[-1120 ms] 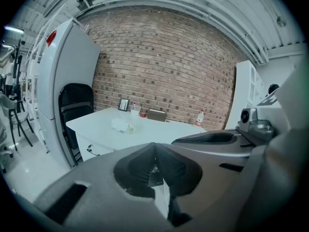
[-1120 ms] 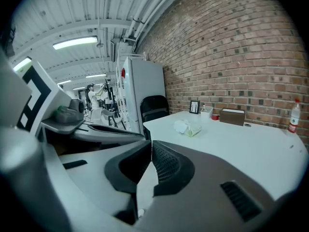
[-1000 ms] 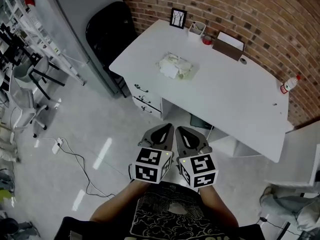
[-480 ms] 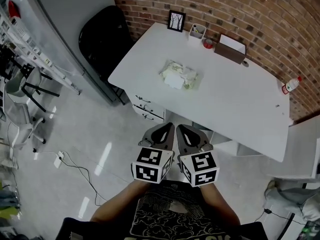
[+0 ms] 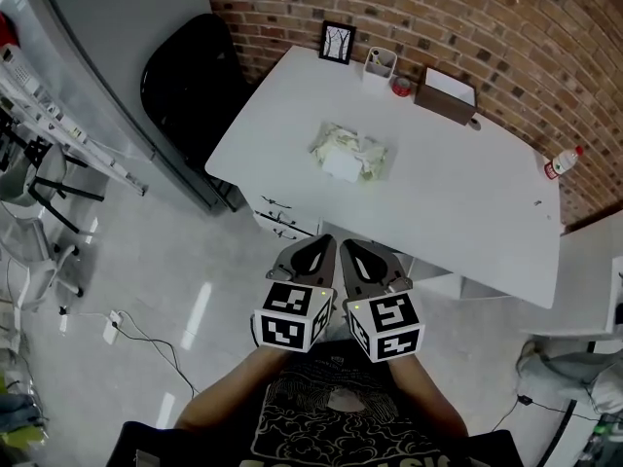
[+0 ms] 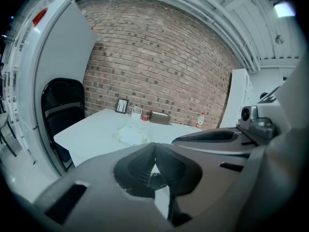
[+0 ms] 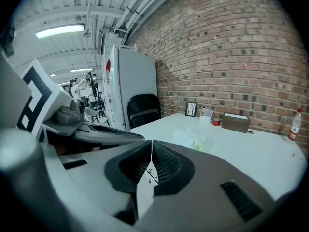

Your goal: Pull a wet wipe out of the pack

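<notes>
I see a white table [image 5: 467,202] against a red-brown brick wall [image 5: 526,27]. The pack [image 5: 350,152] is pale, white with some light green. The chair [image 5: 185,76] is black and the box [image 5: 445,93] is brown. The left gripper [image 5: 324,245] and the right gripper [image 5: 352,248] are grey, with black-and-white square markers. The floor [image 5: 146,290] is light grey.

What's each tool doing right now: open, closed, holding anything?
Left tool: closed, holding nothing.
Right tool: closed, holding nothing.
</notes>
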`<action>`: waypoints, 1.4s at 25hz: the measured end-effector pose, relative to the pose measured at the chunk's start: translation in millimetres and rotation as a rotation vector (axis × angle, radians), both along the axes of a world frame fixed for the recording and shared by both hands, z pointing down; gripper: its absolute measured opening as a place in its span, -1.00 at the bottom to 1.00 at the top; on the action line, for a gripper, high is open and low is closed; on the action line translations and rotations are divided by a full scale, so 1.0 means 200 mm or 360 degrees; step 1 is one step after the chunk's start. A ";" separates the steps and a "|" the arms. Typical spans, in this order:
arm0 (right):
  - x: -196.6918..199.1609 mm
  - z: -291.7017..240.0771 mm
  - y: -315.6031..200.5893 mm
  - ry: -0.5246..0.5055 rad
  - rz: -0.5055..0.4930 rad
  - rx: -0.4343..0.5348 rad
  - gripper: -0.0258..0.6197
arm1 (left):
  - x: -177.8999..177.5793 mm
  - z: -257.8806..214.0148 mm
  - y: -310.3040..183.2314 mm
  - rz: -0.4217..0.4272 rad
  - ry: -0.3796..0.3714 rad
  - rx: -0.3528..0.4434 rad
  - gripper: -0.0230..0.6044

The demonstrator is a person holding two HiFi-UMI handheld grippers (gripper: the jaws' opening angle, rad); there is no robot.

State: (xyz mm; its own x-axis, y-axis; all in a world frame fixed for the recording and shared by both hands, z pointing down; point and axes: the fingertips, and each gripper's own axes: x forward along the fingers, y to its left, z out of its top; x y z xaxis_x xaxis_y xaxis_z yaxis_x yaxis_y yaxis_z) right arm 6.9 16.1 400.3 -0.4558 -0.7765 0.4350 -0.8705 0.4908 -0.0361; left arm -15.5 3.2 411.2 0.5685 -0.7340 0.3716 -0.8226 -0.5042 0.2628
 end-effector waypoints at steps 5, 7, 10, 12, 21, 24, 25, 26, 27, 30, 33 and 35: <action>0.00 0.02 -0.04 0.0006 0.0022 -0.0003 -0.86 | -0.01 0.02 -0.05 0.0023 0.0002 0.0000 -0.89; -0.01 0.03 -0.06 0.0008 0.0028 -0.0006 -0.86 | -0.01 0.02 -0.07 0.0032 -0.0003 -0.0001 -0.89; -0.01 0.04 -0.10 0.0000 0.0041 -0.0008 -0.86 | -0.01 0.03 -0.11 0.0049 -0.0011 -0.0002 -0.89; 0.00 0.04 -0.14 -0.0005 0.0044 -0.0003 -0.86 | 0.00 0.03 -0.14 0.0055 -0.0017 0.0003 -0.89; 0.00 0.04 -0.32 -0.0006 0.0042 -0.0006 -0.86 | -0.01 0.05 -0.31 0.0052 -0.0029 -0.0004 -0.89; 0.00 0.05 -0.39 0.0005 0.0040 -0.0007 -0.86 | -0.01 0.06 -0.37 0.0046 -0.0029 -0.0009 -0.89; 0.00 0.06 -0.41 0.0006 0.0041 -0.0011 -0.86 | -0.01 0.06 -0.39 0.0045 -0.0030 -0.0011 -0.89; 0.01 0.06 -0.43 0.0006 0.0042 -0.0015 -0.86 | -0.01 0.06 -0.41 0.0045 -0.0031 -0.0013 -0.89; 0.01 0.06 -0.45 0.0004 0.0043 -0.0019 -0.86 | -0.01 0.07 -0.44 0.0045 -0.0032 -0.0015 -0.89; 0.01 0.08 -0.52 0.0006 0.0047 -0.0032 -0.86 | -0.01 0.08 -0.51 0.0042 -0.0030 -0.0021 -0.89; 0.03 0.09 -0.58 0.0020 0.0054 -0.0041 -0.86 | 0.01 0.09 -0.57 0.0045 -0.0023 -0.0030 -0.89; 0.05 0.10 -0.62 0.0027 0.0064 -0.0040 -0.86 | 0.03 0.10 -0.61 0.0054 -0.0019 -0.0032 -0.89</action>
